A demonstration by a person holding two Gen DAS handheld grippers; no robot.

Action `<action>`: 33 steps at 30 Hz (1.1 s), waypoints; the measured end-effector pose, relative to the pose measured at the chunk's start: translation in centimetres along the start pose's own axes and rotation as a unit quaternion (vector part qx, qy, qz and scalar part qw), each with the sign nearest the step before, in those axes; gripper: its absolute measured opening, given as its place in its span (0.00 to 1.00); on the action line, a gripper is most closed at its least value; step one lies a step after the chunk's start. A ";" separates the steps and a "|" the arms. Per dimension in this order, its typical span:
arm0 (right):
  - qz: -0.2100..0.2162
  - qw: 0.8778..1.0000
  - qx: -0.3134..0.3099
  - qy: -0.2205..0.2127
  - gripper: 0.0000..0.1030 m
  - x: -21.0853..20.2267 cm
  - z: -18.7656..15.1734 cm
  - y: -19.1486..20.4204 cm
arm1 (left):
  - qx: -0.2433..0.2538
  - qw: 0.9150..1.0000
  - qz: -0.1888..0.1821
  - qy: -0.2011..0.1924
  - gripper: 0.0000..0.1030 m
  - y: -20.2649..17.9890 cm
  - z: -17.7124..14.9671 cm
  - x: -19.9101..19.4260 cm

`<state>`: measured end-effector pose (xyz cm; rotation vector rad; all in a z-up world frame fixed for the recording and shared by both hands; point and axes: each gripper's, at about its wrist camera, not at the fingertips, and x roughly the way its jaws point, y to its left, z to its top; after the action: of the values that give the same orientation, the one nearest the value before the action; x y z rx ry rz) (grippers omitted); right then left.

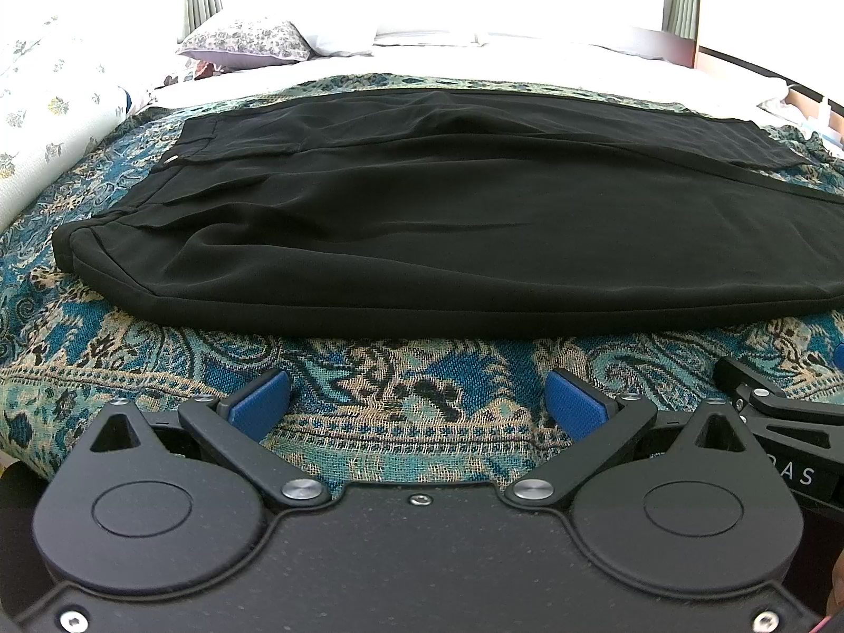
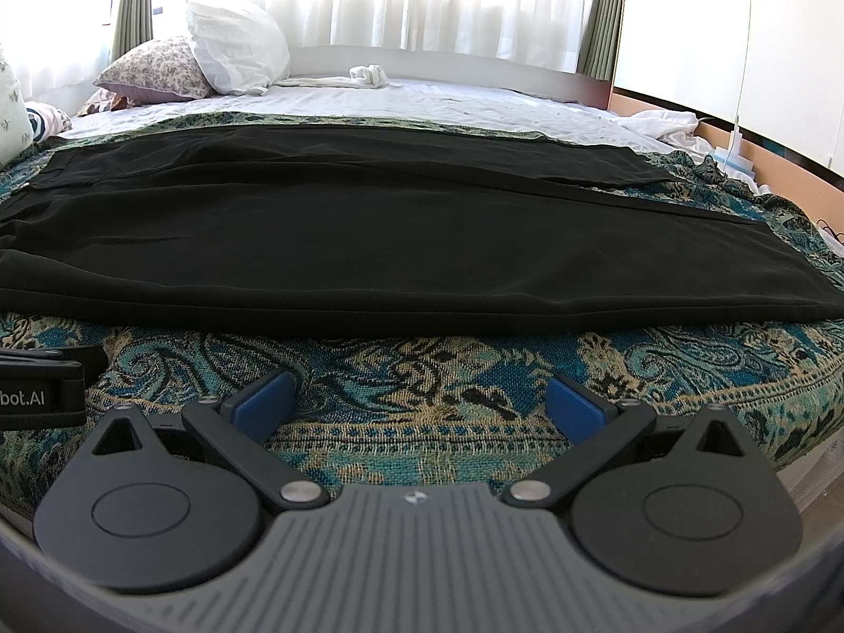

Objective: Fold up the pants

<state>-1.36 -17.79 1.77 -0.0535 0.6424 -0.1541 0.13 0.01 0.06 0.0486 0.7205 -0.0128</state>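
1. Between the blue pads of the left gripper (image 1: 416, 403), jaws wide apart, only the paisley blanket (image 1: 369, 369) shows.
2. Likewise the right gripper (image 2: 419, 403): spread, holding nothing.
3. Beyond both, black pants (image 1: 422, 227) lie flat across the blanket.

Bare patterned blanket (image 1: 416, 369) lies between both grippers and the black pants (image 1: 395, 232). Pillows (image 2: 211, 60) stand far behind.
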 end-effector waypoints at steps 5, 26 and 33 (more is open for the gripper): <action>0.000 1.000 0.000 0.000 1.00 0.0 0.0 0.0 | 0.000 1.000 0.000 0.000 1.00 0.0 0.0 0.0; -0.002 1.000 0.000 -0.002 1.00 -0.1 0.0 0.2 | 0.001 1.000 0.002 -0.001 1.00 0.1 0.2 0.0; -0.017 0.999 0.004 -0.043 1.00 -0.7 -1.4 0.3 | 0.004 0.999 0.017 -0.038 1.00 -0.6 -0.5 -0.9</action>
<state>-2.75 -17.43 1.02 -0.0630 0.5547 -0.1869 -0.90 -0.61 0.20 0.0678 0.6427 0.0155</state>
